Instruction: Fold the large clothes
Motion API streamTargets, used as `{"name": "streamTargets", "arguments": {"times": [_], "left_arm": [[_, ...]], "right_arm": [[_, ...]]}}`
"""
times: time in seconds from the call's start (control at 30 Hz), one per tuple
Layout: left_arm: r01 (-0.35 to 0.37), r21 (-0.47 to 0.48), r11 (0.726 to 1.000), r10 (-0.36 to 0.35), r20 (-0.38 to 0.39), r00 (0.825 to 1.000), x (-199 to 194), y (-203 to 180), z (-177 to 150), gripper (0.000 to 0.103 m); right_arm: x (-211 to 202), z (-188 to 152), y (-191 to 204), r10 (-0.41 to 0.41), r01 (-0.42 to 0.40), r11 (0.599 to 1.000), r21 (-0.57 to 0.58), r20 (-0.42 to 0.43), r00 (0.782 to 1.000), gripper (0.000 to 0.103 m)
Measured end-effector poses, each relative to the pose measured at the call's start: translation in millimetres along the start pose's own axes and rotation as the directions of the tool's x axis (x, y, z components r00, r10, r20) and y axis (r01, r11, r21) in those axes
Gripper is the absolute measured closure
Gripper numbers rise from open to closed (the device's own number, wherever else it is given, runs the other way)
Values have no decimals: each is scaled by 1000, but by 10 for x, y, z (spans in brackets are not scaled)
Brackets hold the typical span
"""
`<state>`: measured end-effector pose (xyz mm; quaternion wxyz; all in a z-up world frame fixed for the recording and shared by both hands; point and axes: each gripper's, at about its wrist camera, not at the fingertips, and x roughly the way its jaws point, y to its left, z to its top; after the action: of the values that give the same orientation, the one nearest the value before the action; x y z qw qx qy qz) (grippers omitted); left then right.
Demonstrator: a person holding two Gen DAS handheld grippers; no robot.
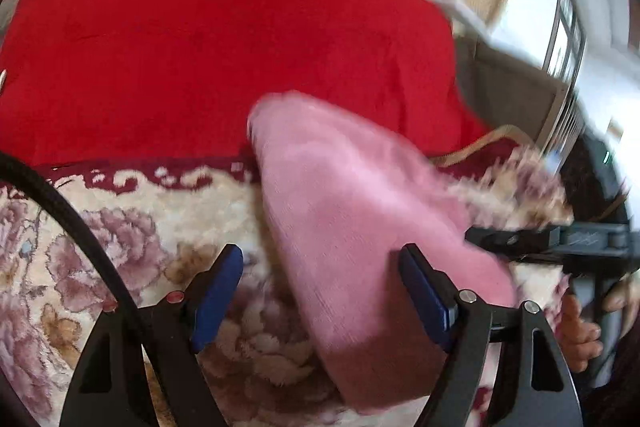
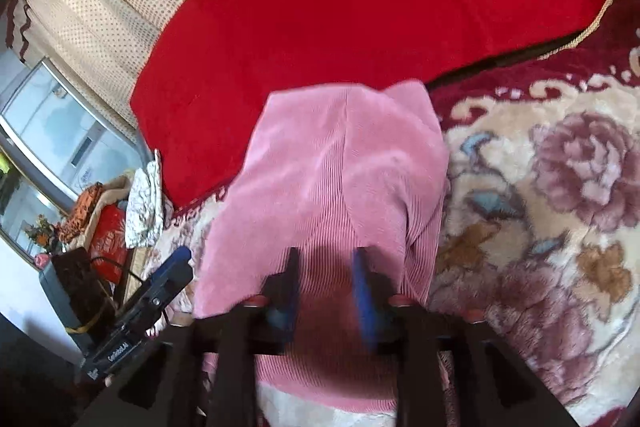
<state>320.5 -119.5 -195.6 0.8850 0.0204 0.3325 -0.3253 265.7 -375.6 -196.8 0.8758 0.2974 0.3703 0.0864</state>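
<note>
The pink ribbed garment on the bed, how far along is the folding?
Done: the pink ribbed garment already lies in a narrow folded bundle on the floral plush blanket. In hand: nothing; the right gripper and left gripper are open. Left: probably a final tidy fold.

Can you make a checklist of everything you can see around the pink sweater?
Surface: flowery blanket, with a red cover behind it.
Job's things: pink sweater, bunched on the blanket.
Clutter: bags and a red packet piled by the bed.
Grippers: left tool open, sweater between its fingers; right tool open over the sweater, blurred.
Cables: black cable at left.
Surroundings: cream curtain, window.
</note>
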Motion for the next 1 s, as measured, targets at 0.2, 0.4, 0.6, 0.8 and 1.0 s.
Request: {"name": "streamTargets", "arguments": {"times": [0.2, 0.4, 0.6, 0.8, 1.0], "left_arm": [[-5, -8, 1000, 6, 29, 1000, -69, -10, 14, 21], [41, -74, 996, -33, 104, 994, -243, 109, 57, 21], [-4, -22, 1000, 4, 17, 1000, -51, 18, 30, 20], [-10, -4, 1000, 10, 9, 1000, -19, -9, -4, 20], [58, -73, 996, -58, -2, 998, -32, 86, 28, 19]], "right_arm": [[-8, -7, -35, -28, 28, 1000, 2, 8, 1000, 42], [-330, 100, -177, -17, 7, 998, 64, 156, 988, 42], [-247, 21, -42, -13, 15, 1000, -18, 116, 993, 61], [22, -52, -69, -37, 37, 999, -29, -23, 999, 60], [-199, 69, -294, 35, -38, 997, 70, 45, 998, 42]]}}
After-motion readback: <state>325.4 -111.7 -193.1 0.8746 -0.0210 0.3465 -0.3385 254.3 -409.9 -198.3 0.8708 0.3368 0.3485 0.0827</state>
